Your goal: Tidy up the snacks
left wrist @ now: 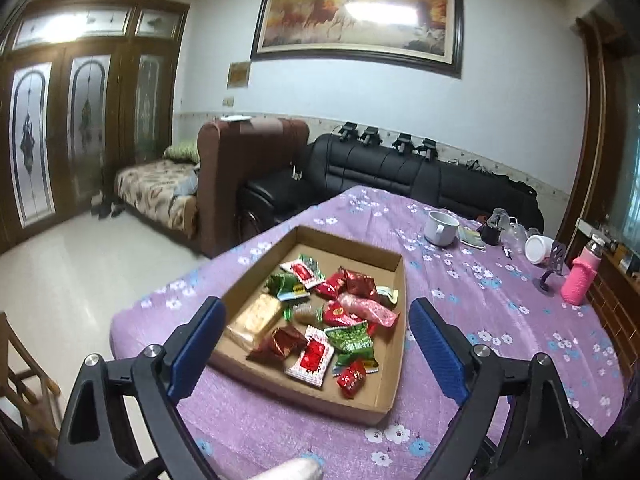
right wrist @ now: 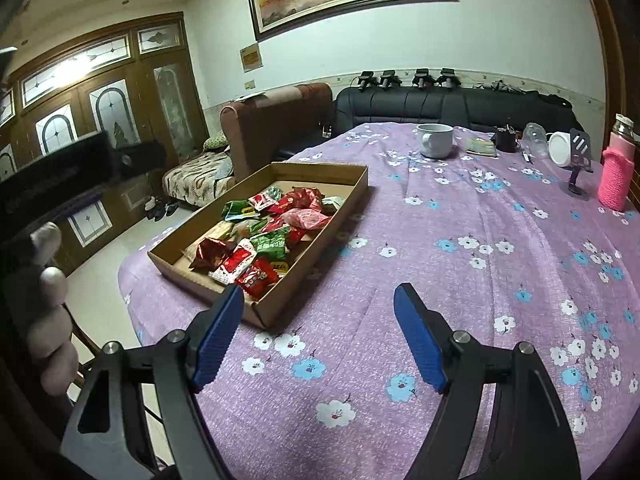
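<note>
A shallow cardboard tray [left wrist: 394, 280] sits on the purple flowered tablecloth near the table's left edge. It holds several wrapped snacks [left wrist: 320, 320]: red, green, pink and white packets and a tan biscuit pack [left wrist: 256, 318]. My left gripper [left wrist: 316, 314] is open and empty, held above the tray's near end. My right gripper [right wrist: 320, 300] is open and empty, above bare cloth to the right of the tray [right wrist: 320, 248]. The snacks [right wrist: 264, 236] show in the right wrist view too.
At the table's far side stand a white mug [left wrist: 440, 226], a dark cup [left wrist: 490, 232], a white lidded jar [left wrist: 538, 250], a phone stand [left wrist: 550, 276] and a pink bottle [left wrist: 580, 280]. Sofas stand behind the table. A wooden chair [left wrist: 24, 380] is at the left.
</note>
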Motion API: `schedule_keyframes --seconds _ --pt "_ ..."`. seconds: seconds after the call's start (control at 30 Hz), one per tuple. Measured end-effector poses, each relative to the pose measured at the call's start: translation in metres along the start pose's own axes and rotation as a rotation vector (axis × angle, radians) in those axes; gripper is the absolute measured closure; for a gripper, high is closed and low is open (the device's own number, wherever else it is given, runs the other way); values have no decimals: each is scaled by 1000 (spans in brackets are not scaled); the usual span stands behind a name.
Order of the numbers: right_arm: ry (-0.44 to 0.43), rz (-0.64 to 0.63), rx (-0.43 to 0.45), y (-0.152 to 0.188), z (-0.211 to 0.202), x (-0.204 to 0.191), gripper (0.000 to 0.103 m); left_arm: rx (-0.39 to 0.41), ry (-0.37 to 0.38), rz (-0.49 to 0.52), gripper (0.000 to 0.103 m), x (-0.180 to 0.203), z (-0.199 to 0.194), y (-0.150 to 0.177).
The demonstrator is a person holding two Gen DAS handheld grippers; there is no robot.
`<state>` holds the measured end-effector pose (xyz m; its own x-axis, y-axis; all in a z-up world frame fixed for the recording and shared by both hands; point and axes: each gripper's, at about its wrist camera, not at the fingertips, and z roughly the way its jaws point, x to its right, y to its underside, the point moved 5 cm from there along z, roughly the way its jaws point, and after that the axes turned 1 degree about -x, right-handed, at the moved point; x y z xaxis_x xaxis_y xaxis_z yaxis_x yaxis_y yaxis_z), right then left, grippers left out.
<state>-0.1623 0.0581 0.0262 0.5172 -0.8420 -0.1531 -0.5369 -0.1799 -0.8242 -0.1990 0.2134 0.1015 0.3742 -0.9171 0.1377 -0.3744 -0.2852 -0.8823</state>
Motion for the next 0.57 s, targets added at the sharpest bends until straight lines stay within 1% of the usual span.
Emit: schedule_keyframes --seconds 0.17,0.27,0.57 --pt "2 -16 -6 1 2 -4 25 -37 -86 13 10 -4 4 8" --pt "-2 -30 -18 4 4 -8 25 -55 -106 19 10 -7 7 11" --pt "-6 -56 -37 9 8 -16 25 -116 -73 20 10 -6 13 18"
